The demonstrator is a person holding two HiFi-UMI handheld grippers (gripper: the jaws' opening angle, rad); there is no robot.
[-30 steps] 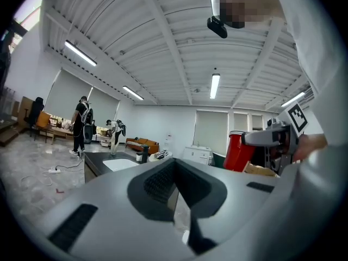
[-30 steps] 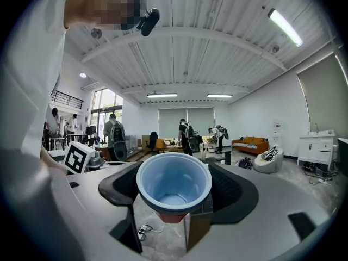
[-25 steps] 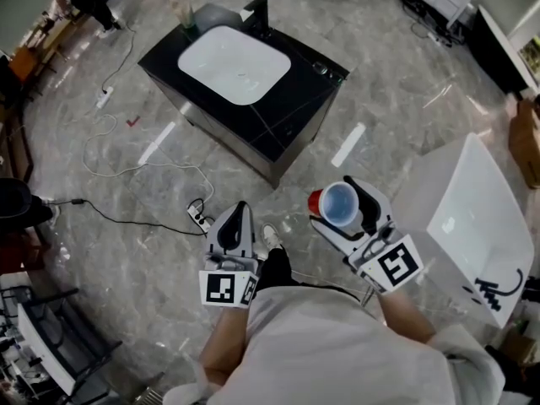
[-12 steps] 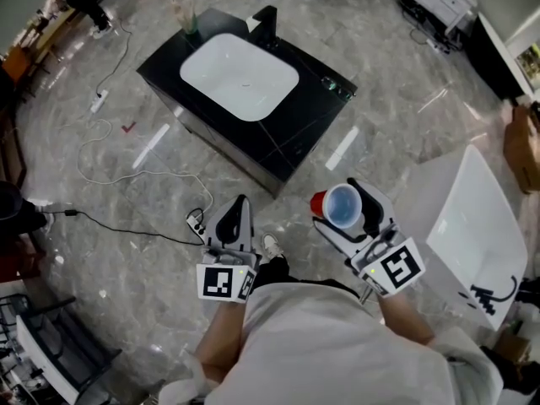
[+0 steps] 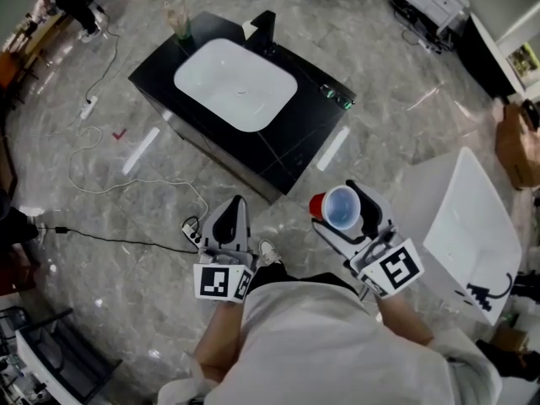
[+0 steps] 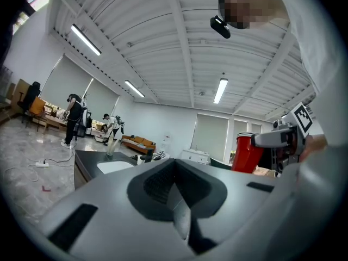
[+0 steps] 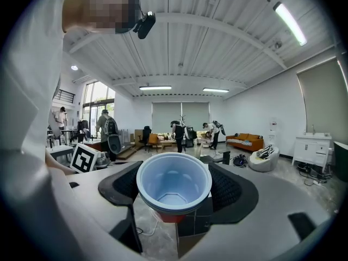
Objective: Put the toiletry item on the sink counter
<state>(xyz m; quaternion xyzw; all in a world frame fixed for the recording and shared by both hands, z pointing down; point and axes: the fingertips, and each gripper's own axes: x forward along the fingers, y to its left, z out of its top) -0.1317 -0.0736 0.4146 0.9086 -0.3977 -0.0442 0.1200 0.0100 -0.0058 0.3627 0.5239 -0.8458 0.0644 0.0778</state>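
A red cup with a pale blue inside (image 5: 341,206) sits upright between the jaws of my right gripper (image 5: 343,210), which is shut on it. The right gripper view looks straight into the cup (image 7: 174,184), held by the right gripper (image 7: 175,193). My left gripper (image 5: 236,209) hangs beside it, shut and empty, its jaws meeting in the left gripper view (image 6: 178,208). The cup (image 6: 247,152) also shows there at the right. Ahead on the floor stands the black sink counter (image 5: 295,133) with a white basin (image 5: 234,85) and a dark faucet (image 5: 266,25).
A glass (image 5: 178,20) stands on the counter's far left corner. Cables (image 5: 126,184) and a power strip (image 5: 192,234) lie on the marble floor to the left. A white tub (image 5: 472,226) sits at the right. People stand far off in the room.
Both grippers keep their pose, the cup still held. The sink counter has drifted slightly in the head view as the camera moved.
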